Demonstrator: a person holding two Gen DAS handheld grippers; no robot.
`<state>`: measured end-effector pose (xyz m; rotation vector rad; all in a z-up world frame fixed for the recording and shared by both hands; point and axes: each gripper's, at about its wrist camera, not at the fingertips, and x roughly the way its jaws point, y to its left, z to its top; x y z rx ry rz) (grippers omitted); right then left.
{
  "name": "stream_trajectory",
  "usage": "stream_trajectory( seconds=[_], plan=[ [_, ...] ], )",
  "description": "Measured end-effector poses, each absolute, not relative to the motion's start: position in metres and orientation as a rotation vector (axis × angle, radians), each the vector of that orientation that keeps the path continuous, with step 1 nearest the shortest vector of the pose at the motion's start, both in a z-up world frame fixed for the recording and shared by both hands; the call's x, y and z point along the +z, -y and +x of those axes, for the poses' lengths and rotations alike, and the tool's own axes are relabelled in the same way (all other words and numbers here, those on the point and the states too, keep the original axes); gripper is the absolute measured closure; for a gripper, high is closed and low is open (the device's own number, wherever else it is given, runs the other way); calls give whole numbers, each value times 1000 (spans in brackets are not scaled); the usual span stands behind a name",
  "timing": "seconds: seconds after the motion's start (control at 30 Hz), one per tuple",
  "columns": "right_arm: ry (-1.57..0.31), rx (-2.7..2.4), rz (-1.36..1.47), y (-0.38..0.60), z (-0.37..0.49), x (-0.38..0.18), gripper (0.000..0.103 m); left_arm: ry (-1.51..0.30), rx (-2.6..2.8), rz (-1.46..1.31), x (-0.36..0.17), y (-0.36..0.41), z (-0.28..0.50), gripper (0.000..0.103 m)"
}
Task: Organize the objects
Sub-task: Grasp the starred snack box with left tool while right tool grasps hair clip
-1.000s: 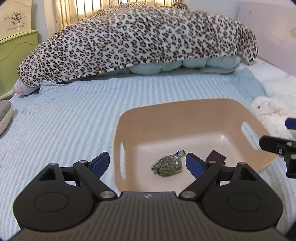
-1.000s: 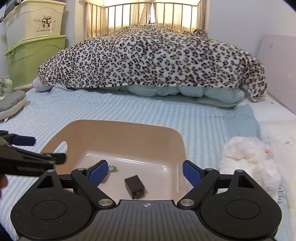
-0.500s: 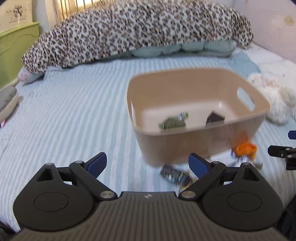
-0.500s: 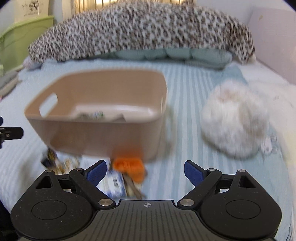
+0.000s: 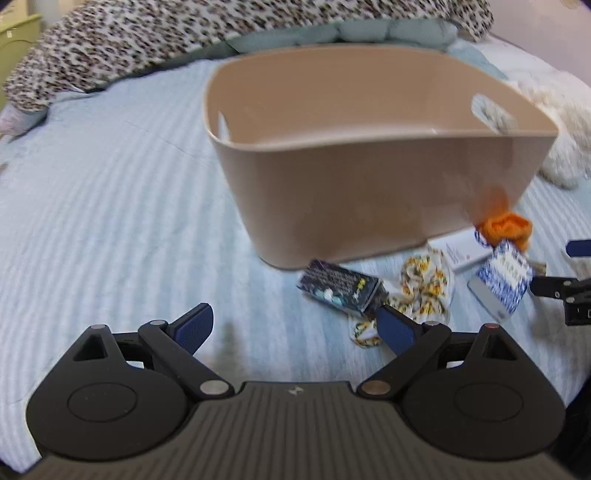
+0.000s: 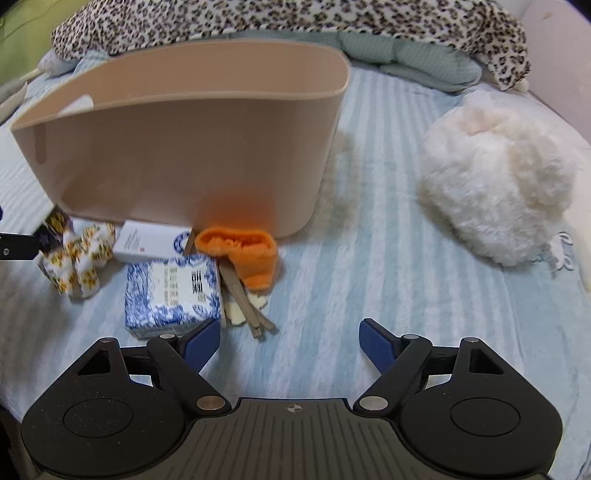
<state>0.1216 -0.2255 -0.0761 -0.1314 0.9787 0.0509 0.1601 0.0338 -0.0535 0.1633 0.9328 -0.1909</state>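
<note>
A beige plastic basket (image 5: 354, 192) (image 6: 192, 155) stands on the striped bed. In front of it lie a dark printed packet (image 5: 338, 286), a white and yellow floral cloth (image 5: 424, 284) (image 6: 77, 258), a white box (image 6: 147, 240), a blue and white patterned box (image 6: 173, 295) (image 5: 502, 277), an orange knitted item (image 6: 243, 254) (image 5: 506, 229) and brown sticks (image 6: 243, 299). My left gripper (image 5: 295, 325) is open, low over the bed, its right finger beside the dark packet. My right gripper (image 6: 290, 339) is open, its left finger next to the blue and white box. Both are empty.
A white fluffy plush (image 6: 498, 184) lies right of the basket. A leopard-print blanket (image 6: 295, 22) over pale green pillows runs along the far side. The right gripper's tip (image 5: 561, 288) shows at the left wrist view's right edge.
Both grippers have dropped from above the basket to low in front of it. The basket's inside is now out of sight and the loose items before it have come into view.
</note>
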Motion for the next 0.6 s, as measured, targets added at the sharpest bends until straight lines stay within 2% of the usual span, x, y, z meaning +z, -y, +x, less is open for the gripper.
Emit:
stream_trajectory(
  seconds=[0.2, 0.27, 0.33, 0.47, 0.5, 0.53, 0.6],
  plan=[
    [-968, 86, -136, 225, 128, -88, 21, -901, -240, 211, -67, -30, 170, 8],
    [-956, 98, -124, 226, 130, -89, 25, -889, -244, 207, -69, -30, 173, 8],
    [-949, 111, -113, 226, 132, -88, 36, -886, -250, 194, -71, -30, 176, 8],
    [-942, 138, -112, 224, 132, -89, 48, -863, -267, 179, -70, -29, 179, 8],
    [-940, 147, -113, 223, 131, -89, 54, -860, -268, 182, -70, -29, 179, 10],
    [-935, 155, -113, 222, 131, -88, 59, -861, -271, 184, -70, -29, 178, 12],
    [-932, 167, -113, 222, 131, -88, 69, -874, -279, 184, -70, -28, 176, 24]
  ],
)
